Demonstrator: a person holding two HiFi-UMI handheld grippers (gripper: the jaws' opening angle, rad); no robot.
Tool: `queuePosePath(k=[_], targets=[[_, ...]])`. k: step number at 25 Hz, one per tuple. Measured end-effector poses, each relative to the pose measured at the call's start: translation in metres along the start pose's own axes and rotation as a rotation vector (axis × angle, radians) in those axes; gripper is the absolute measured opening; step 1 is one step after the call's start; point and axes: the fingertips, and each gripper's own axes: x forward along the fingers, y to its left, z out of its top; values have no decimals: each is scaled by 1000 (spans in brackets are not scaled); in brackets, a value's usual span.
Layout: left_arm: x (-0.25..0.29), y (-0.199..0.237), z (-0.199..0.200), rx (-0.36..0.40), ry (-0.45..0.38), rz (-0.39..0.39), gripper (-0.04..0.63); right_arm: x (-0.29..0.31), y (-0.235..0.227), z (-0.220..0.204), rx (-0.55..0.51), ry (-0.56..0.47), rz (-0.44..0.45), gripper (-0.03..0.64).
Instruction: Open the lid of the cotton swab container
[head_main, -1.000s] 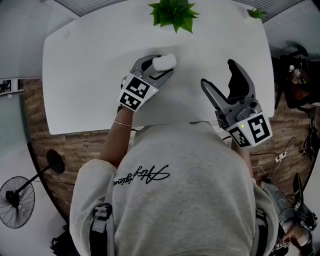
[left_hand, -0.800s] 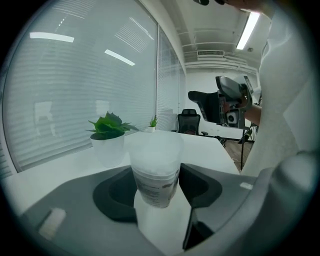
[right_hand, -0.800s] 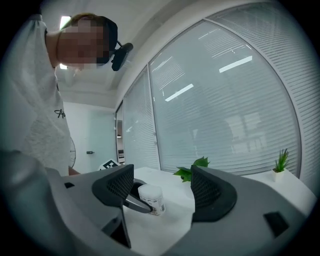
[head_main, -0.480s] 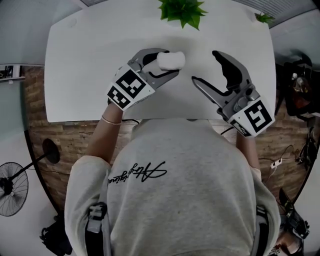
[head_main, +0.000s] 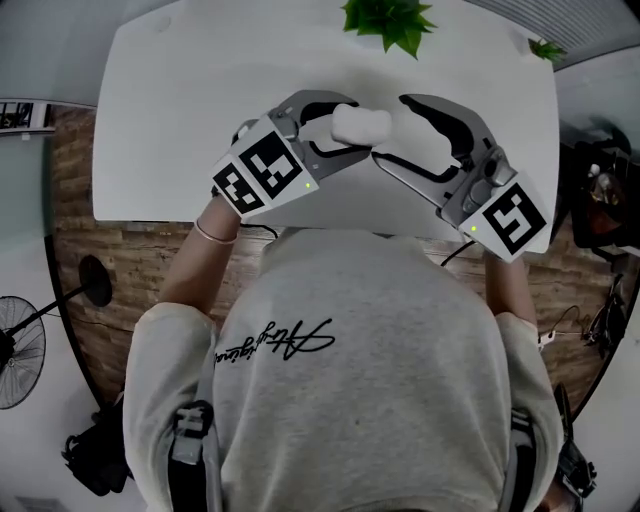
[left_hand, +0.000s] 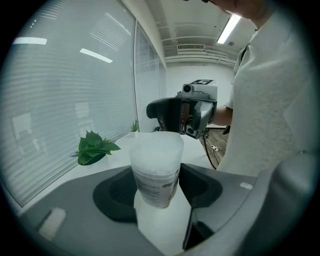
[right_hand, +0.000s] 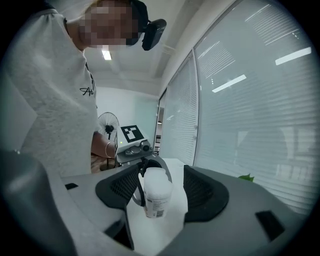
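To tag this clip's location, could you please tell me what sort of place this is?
Probably an office or lab room: a white table stands beside slatted window blinds, a small green plant sits on it, and strip lights run along the ceiling.

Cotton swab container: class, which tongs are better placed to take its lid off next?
Right. The left tongs clamp the cotton swab container, while the right tongs have just been closing around its free end, not yet gripping.

L-cam | left gripper (left_hand: 157, 189) jaws clamped on cotton swab container (left_hand: 156, 167), pads on its lower body, lid on | potted plant (left_hand: 94, 147) left on white table (left_hand: 125, 148) | blinds (left_hand: 65, 90) left, person's light top (left_hand: 280, 100) right
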Motion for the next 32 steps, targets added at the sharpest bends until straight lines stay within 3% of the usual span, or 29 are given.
queuePosePath(k=[4, 17, 22, 32], targets=[[-7, -5, 8, -1, -17, -5, 250, 10, 10, -3, -69, 34, 67, 265], [-17, -15, 9, -9, -29, -16, 249, 30, 33, 2, -127, 47, 234, 259], [-20, -17, 8, -10, -32, -8, 250, 35, 36, 3, -127, 53, 260, 227], [-27, -19, 6, -13, -40, 1, 249, 44, 42, 4, -108, 47, 306, 225]])
